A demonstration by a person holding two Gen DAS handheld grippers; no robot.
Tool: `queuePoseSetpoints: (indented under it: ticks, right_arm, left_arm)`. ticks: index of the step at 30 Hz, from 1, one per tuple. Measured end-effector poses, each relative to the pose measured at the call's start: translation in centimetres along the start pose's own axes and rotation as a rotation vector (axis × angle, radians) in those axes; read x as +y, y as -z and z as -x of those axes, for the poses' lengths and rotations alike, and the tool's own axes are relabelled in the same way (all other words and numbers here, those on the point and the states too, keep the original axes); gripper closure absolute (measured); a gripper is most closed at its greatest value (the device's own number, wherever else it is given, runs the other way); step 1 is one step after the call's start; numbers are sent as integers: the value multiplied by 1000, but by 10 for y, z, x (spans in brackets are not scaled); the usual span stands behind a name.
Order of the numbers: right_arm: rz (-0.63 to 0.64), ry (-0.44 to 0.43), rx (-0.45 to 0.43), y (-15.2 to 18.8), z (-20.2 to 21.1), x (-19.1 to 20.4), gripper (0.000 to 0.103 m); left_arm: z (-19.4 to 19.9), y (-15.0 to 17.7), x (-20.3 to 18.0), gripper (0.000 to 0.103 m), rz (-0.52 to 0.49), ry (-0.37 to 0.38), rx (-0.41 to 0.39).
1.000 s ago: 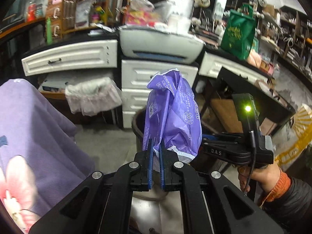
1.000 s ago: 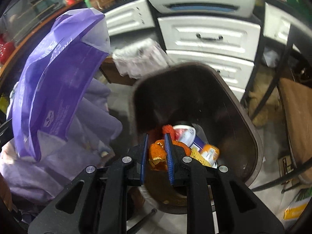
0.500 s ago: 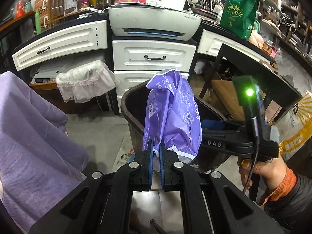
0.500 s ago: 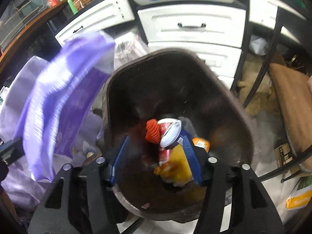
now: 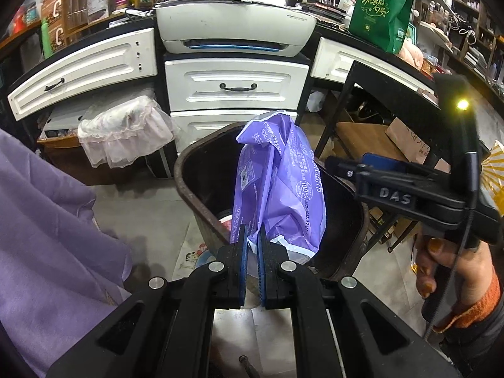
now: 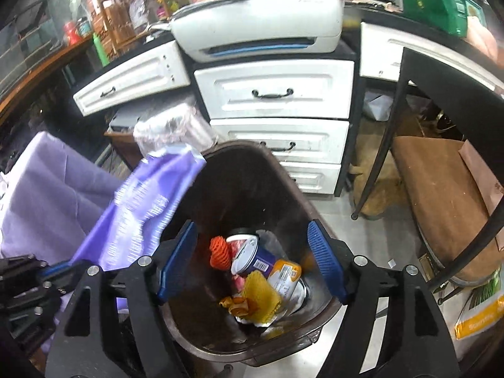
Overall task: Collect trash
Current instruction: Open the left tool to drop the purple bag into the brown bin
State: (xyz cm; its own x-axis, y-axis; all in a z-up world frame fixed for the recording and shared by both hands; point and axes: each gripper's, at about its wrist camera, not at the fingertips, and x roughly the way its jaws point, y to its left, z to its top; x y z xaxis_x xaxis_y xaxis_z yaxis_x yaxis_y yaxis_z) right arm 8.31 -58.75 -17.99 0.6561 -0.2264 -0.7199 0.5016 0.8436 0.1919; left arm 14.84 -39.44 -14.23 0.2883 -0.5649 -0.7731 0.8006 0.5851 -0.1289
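While the purple cloth (image 5: 47, 220) fills the left of the left wrist view, the left gripper (image 5: 251, 263) at lower centre is clenched on the bottom edge of a purple plastic wrapper (image 5: 277, 186), which stands up from the pads in front of the brown trash bin (image 5: 189, 182). Further right, a hand (image 5: 453, 271) carries the right gripper (image 6: 252, 260); its jaws have just been opening and nothing sits between them, only the bin's contents below: an orange net (image 6: 219, 252), a can (image 6: 252, 256) and a yellow net (image 6: 261, 293). Being light and tall, the wrapper could, I judge, catch the bin's near rim or drift onto the floor if let go before it is over the opening.
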Motion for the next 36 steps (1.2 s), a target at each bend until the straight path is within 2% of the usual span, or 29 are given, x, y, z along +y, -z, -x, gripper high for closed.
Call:
queuePoseSetpoints:
  ticks: [9,18,23,24,26,28,30,36]
  right_arm:
    - [-49,4,-26,-3,9,-14,28]
    - [-99,22,-38,-5,12,-26,28]
    - [-98,19,-41,-5,13,-24,27]
    - [-98,20,-42,-5,14,-23,27]
    - [-99,21,-44,-5,14,-24,27]
    - [-101,20,-42,-5,14,-24,27]
    - [-102,18,-42,-5,15,-23,27]
    - [-101,8,-49,-6,19,-18,26]
  left_arm:
    - [-24,-20,-16,97,-13,20,28]
    - [-45,-23,-14,97,32,7,87]
    - [-48,-26,-18,93,40,5,88]
    - [-48,-25,-19,91,38,7,88]
    - [-46,-25,-20,79,34,14,86]
    - [-40,-25,-22,58,26,18,59]
    - [-34,-25,-23,50,15,17,34]
    - [-7,-24,-20,39,12,32,-27]
